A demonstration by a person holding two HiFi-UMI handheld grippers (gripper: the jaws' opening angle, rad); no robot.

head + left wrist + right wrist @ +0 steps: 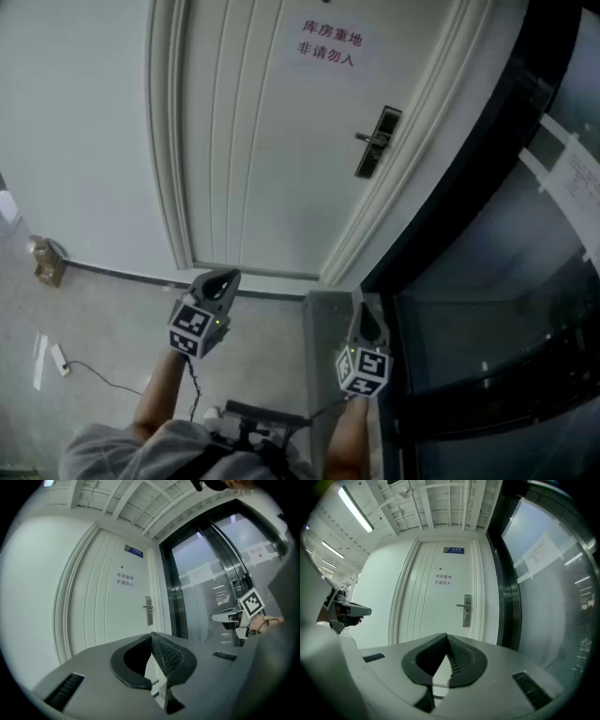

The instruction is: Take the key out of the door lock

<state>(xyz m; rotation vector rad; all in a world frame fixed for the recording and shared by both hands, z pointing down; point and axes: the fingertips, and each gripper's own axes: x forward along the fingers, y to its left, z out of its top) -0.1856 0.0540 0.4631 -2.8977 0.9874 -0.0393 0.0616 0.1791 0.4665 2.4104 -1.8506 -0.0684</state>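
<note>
1. Door (253,141), white and panelled, stands shut ahead. The lock plate (378,142) with its lever handle sits on the door's right edge, near the dark-framed glass wall (506,234).
2. Key: it should sit in that lock plate, but it is too small to make out in any view from this range.
3. Left claw (225,277): jaws closed tip to tip with nothing between them. It is held level, aimed at the door and well short of it.
4. Right claw (360,307): jaws likewise pressed together and empty. It is level, faces the lock side and is well apart from the plate.
5. Why held so, as I read it: both claws are carried out in front, ready for an approach. The right one lines up nearer the lock, so it is the likelier one to do the pulling. It would have to open before it could take the key.
6. Task looks barely begun, as the lock is not yet reached.
7. Sign (328,42) with red characters hangs high on the door. A blue plate (453,550) is fixed above it.
8. Containers: the only one is a small brownish box-like thing (47,262) on the floor (112,319), far left against the wall. Its contents cannot be told. A power strip (58,359) with its cable lies nearer, also on the left.
</note>
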